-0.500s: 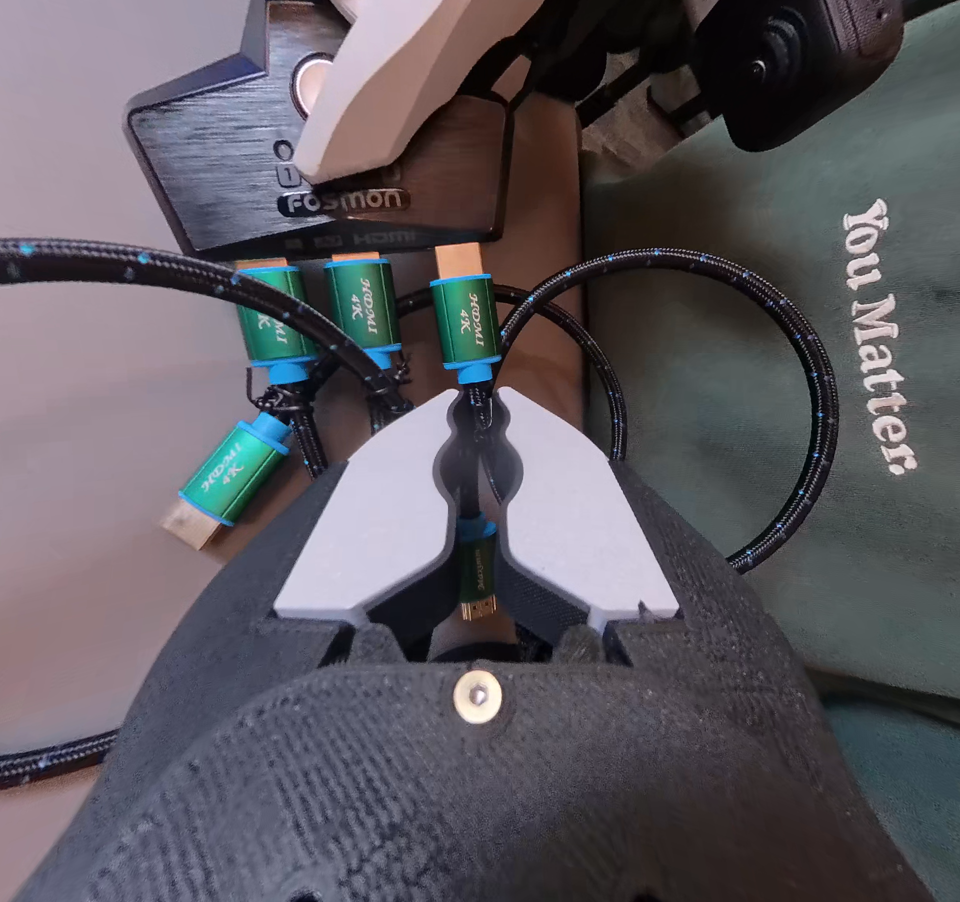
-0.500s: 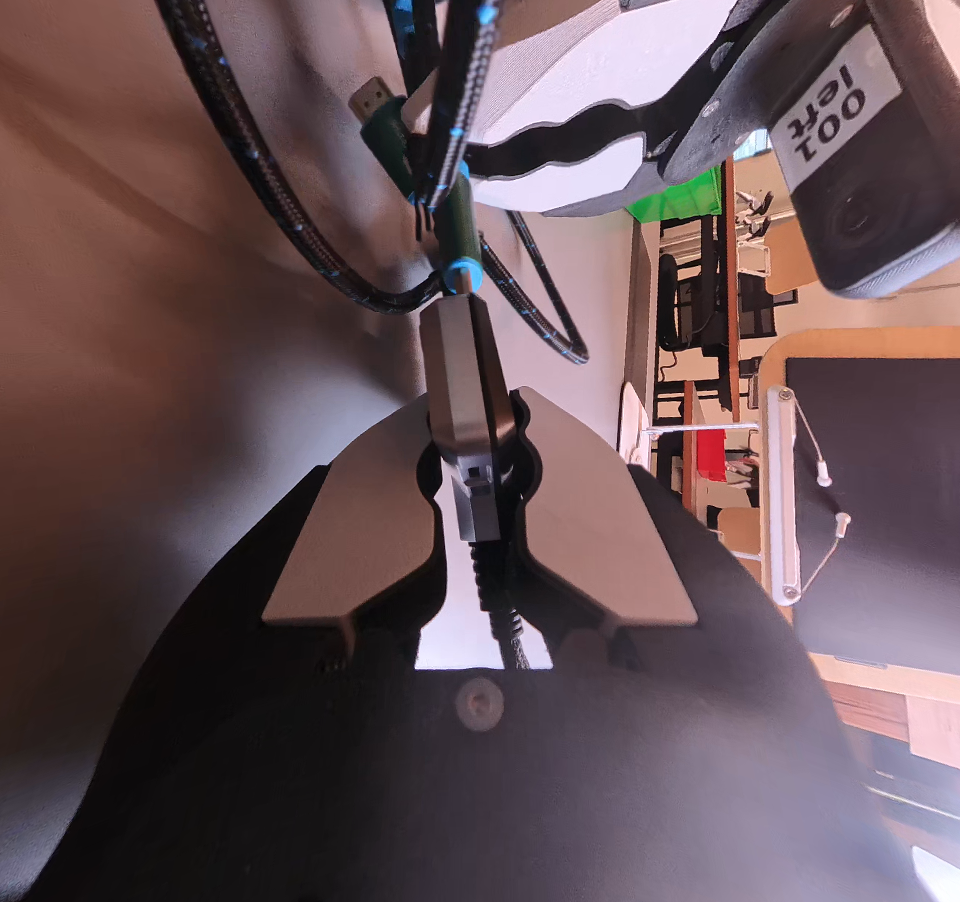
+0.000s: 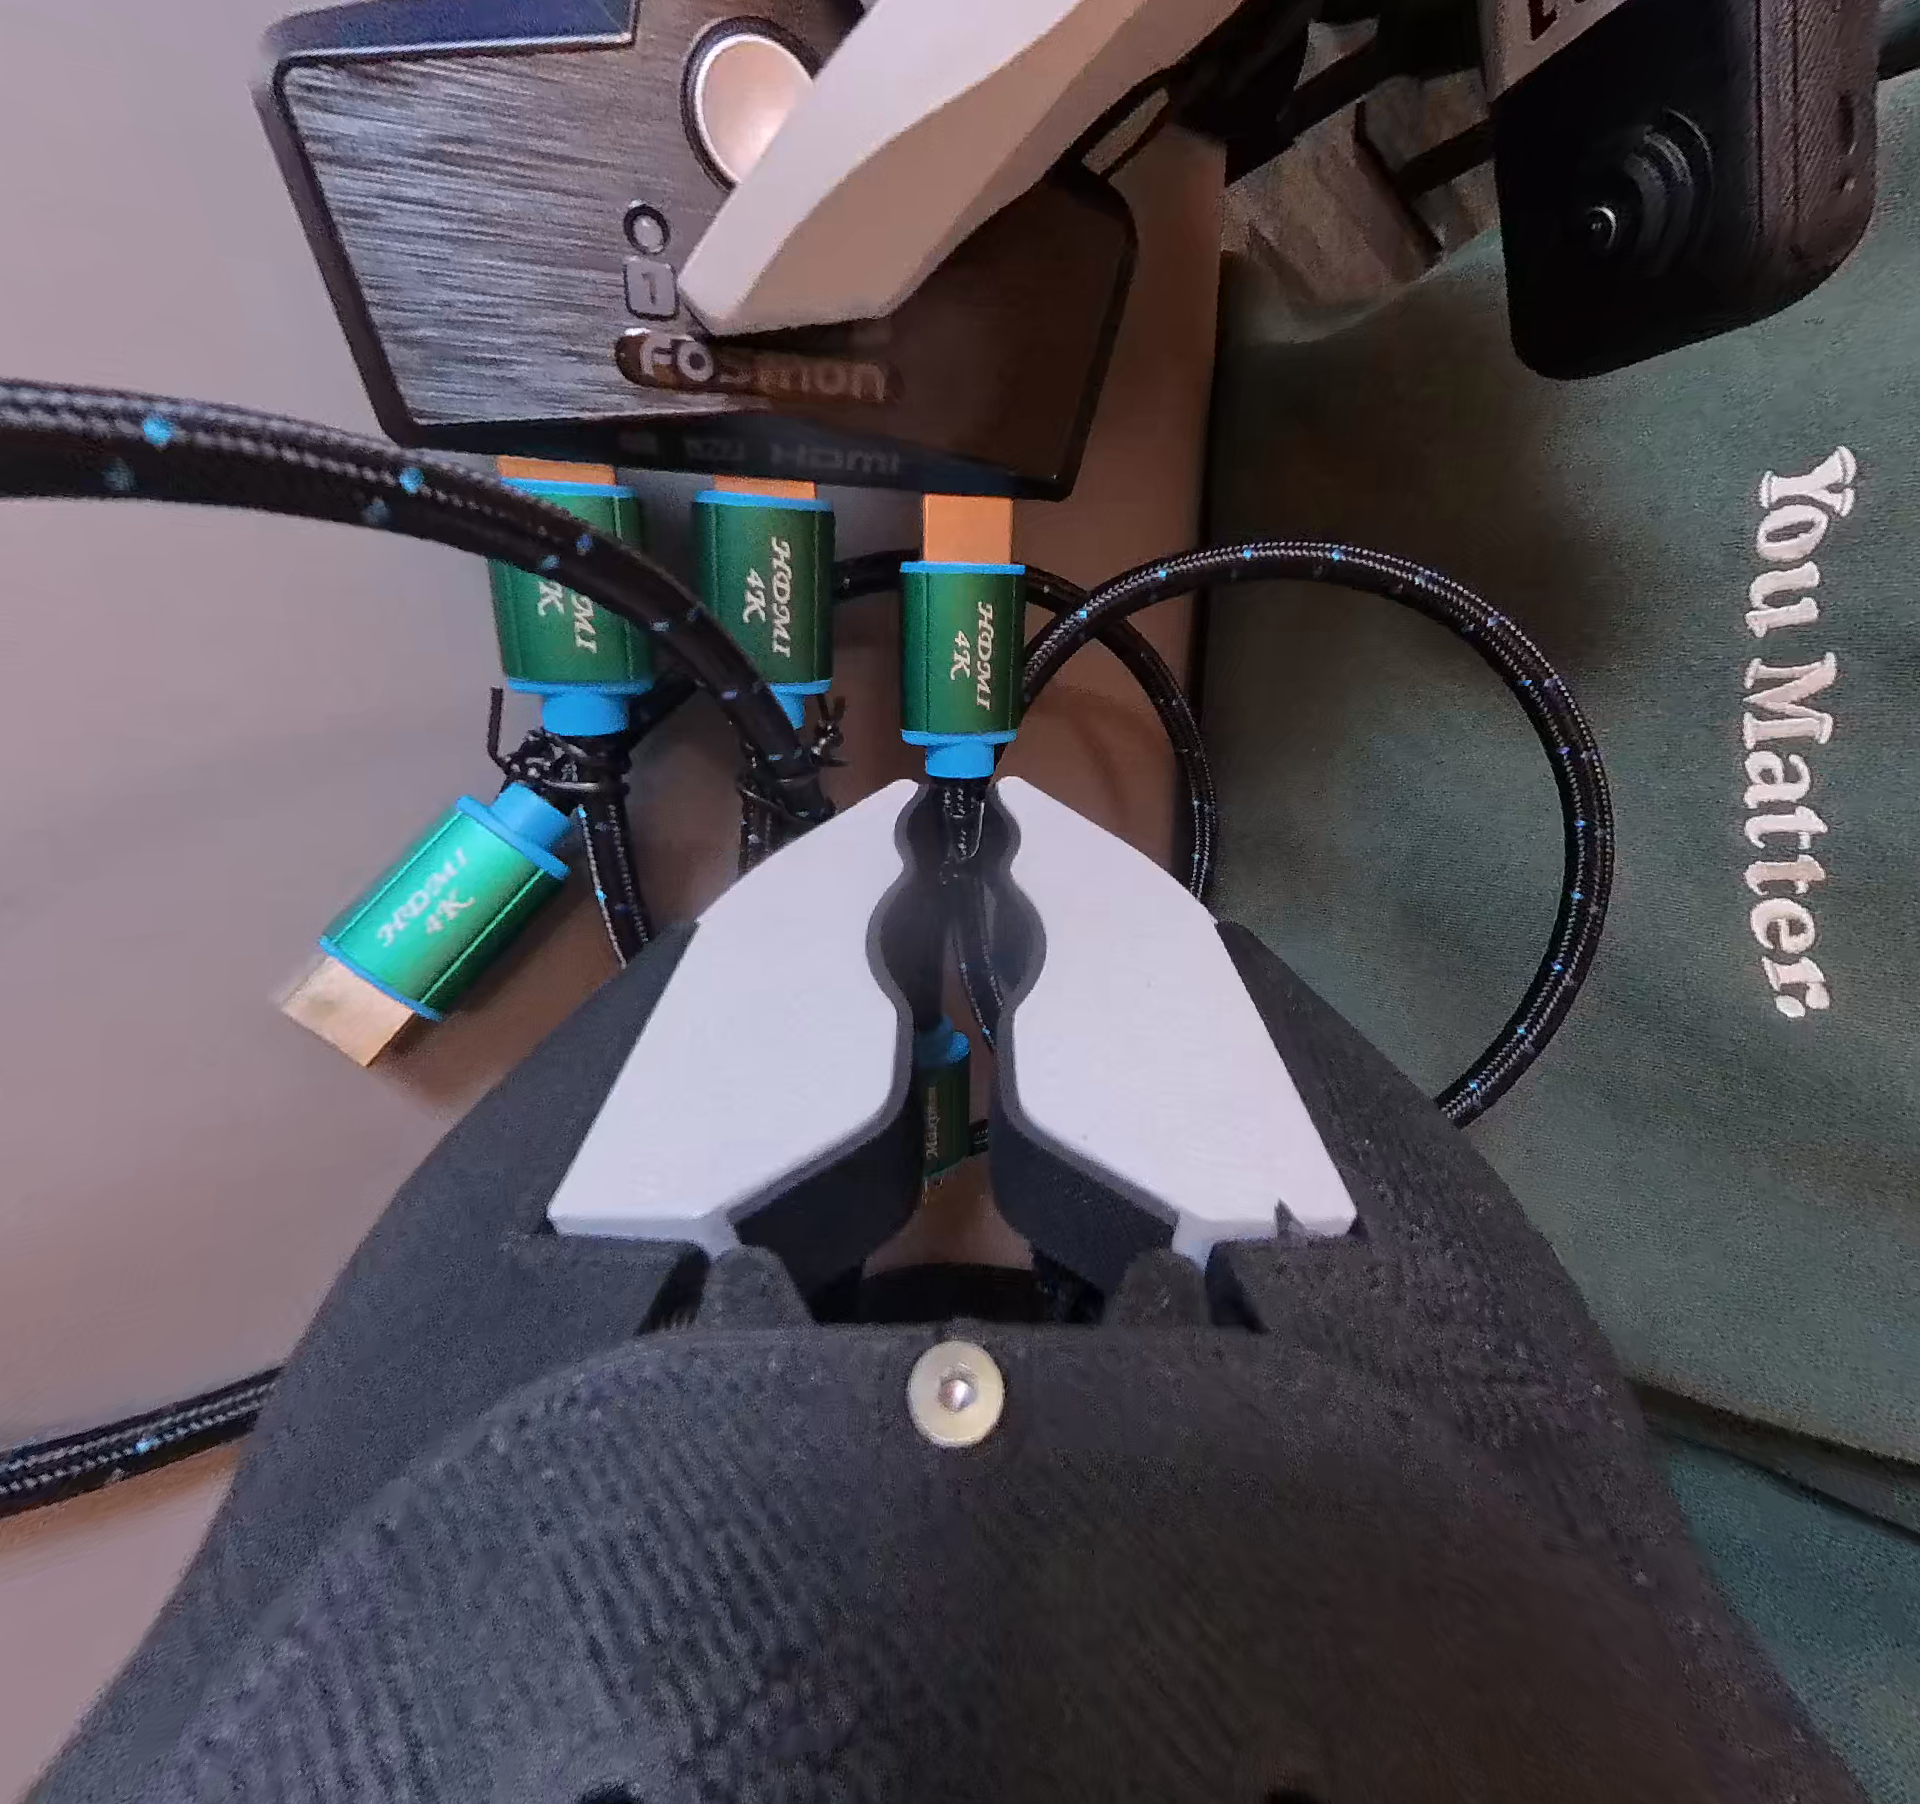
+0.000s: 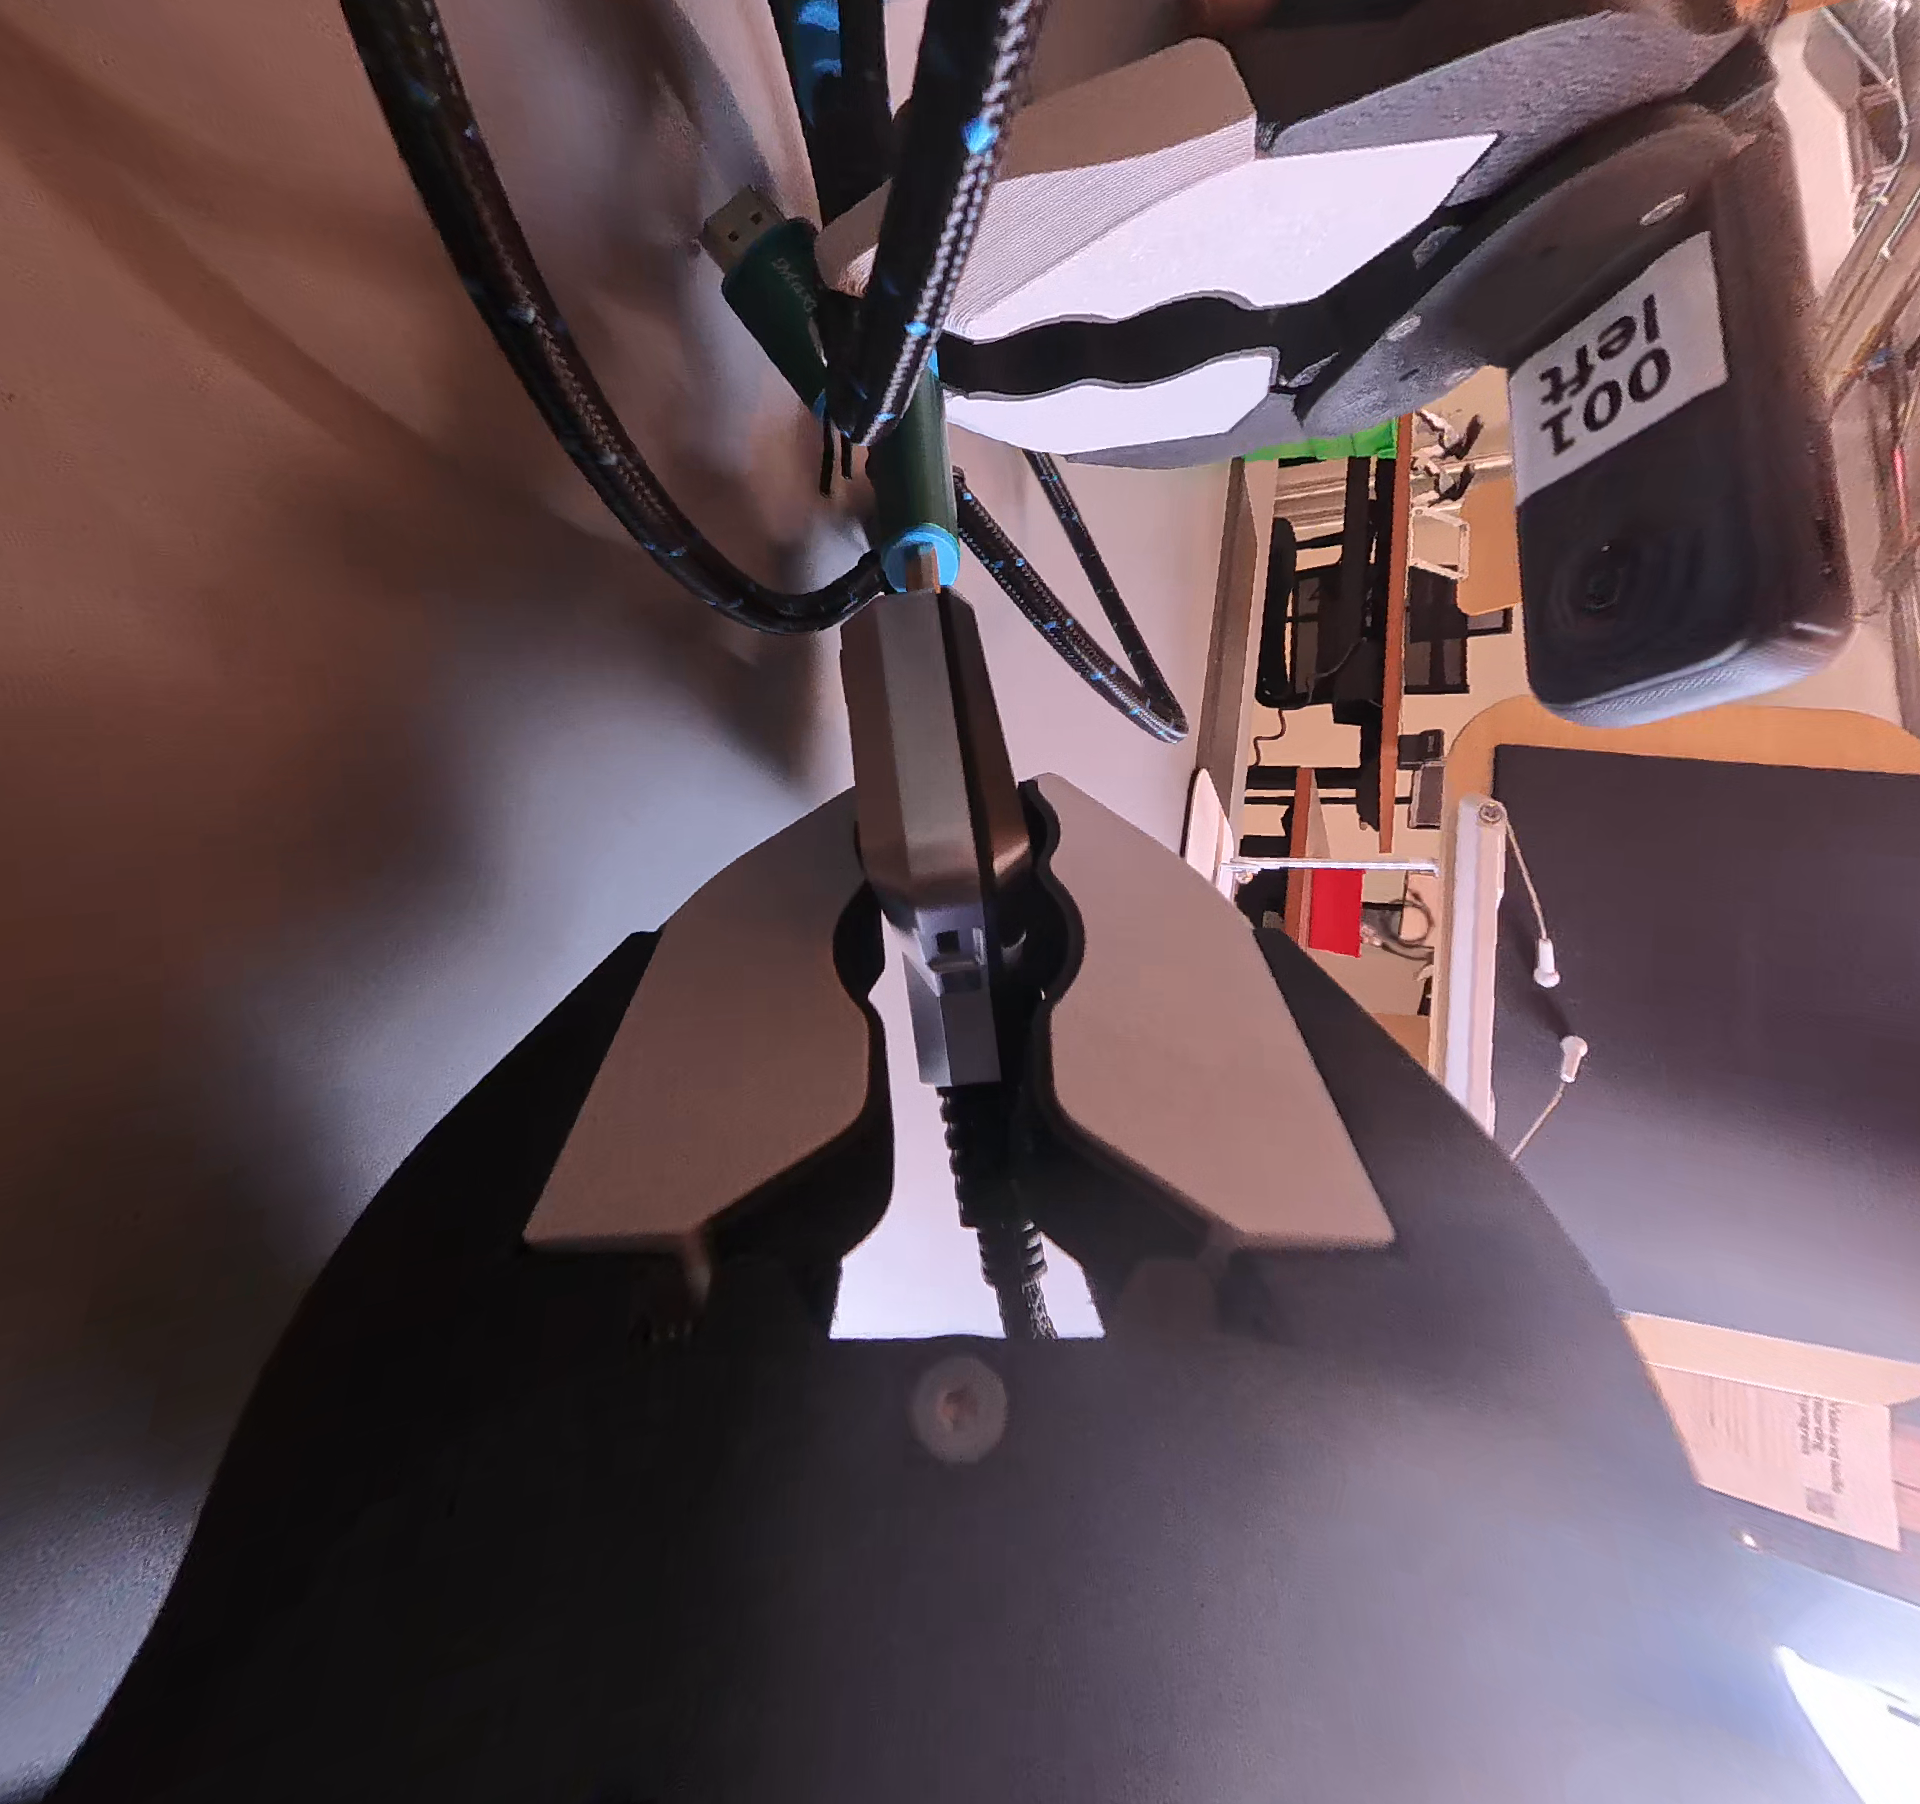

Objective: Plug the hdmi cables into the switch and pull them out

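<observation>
My left gripper is shut on a black braided cable just behind its green plug. The plug's gold tip sits partly inside a black switch box. Two more green plugs sit in the box beside it. My right gripper is shut on the box, seen edge-on in the right wrist view. One of its white fingers lies across the box's top face in the left wrist view. The left gripper's fingers show up high in the right wrist view.
A loose green plug hangs at the left. A cable loop lies over a person's green sweatshirt. The box's own lead runs back between my right fingers. A black board and desks stand at the right. The gap from one gripper's tips to the other's is roughly 8 cm.
The box has tilted a little in the left wrist view. My left pads have squeezed slightly tighter on the cable. Both grasps have stayed in place.
</observation>
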A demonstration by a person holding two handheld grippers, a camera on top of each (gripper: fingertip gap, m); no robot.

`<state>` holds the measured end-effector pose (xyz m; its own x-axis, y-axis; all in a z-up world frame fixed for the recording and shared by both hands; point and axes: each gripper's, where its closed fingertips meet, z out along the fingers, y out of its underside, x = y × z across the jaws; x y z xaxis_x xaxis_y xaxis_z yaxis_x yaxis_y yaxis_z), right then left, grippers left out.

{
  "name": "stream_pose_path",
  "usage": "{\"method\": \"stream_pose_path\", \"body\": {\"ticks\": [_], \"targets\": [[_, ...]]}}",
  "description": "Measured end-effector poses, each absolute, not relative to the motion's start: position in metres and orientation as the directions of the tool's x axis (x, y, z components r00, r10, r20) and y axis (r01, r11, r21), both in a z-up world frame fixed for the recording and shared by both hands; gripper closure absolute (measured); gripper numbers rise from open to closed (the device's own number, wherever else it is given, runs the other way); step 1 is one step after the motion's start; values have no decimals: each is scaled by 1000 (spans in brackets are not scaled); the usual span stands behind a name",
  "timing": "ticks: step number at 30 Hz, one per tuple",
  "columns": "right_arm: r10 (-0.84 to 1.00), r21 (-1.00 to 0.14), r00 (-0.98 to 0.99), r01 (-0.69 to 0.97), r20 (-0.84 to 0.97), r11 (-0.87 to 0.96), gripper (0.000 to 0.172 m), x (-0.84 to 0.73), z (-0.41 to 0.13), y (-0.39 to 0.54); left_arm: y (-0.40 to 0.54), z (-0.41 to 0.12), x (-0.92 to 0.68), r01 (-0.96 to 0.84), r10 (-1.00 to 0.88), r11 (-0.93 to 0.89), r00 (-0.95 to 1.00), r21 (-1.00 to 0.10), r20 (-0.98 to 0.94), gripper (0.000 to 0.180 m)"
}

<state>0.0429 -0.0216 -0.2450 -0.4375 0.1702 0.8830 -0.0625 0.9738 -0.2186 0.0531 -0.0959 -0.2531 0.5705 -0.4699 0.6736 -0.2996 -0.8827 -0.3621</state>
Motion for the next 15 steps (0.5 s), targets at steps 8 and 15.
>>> {"method": "stream_pose_path", "body": {"ticks": [8, 15], "targets": [[139, -189, -424, -77, 895, 979, 149, 45, -245, -23, -95, -253, 51, -274, -402, -916, 602, -295, 690, 173], [183, -225, -432, -49, 883, 973, 148, 44, -245, -17, -87, -252, 52, -181, -389, -913, 654, -365, 648, 172]]}}
